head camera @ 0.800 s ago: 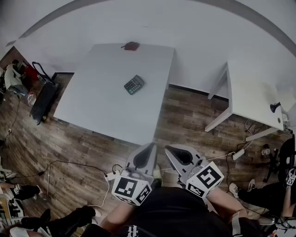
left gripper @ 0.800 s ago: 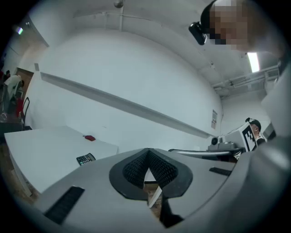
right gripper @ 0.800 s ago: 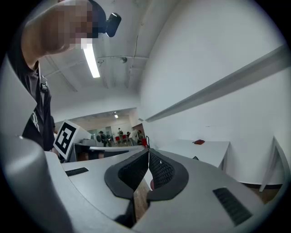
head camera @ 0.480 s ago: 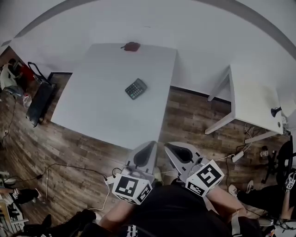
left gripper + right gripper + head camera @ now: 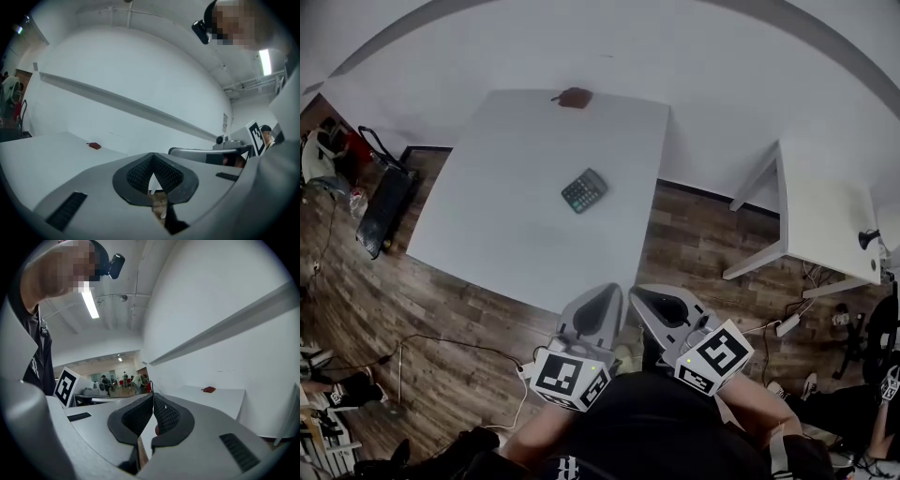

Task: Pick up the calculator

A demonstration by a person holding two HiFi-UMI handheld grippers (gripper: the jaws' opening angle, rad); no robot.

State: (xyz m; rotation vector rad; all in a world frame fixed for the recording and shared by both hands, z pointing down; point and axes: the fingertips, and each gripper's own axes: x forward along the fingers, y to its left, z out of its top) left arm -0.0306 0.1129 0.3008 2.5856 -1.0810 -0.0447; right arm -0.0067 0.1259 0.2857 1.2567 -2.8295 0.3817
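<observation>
Well ahead of both grippers, the calculator [image 5: 584,190] lies flat on the table [image 5: 506,211]. The left gripper [image 5: 602,302] and right gripper [image 5: 649,300] hang empty, jaws pressed together. Whichever reaches should spread wide first, then straddle its narrower sides.

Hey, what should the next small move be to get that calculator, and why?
Probably reach the left gripper forward over the table toward the calculator, opening it on the way: it and the right gripper sit shut and empty, well short of the calculator.

Dark calculator [image 5: 584,190], white table [image 5: 506,225], small red object [image 5: 575,97], brown wood-grain floor [image 5: 441,319].
</observation>
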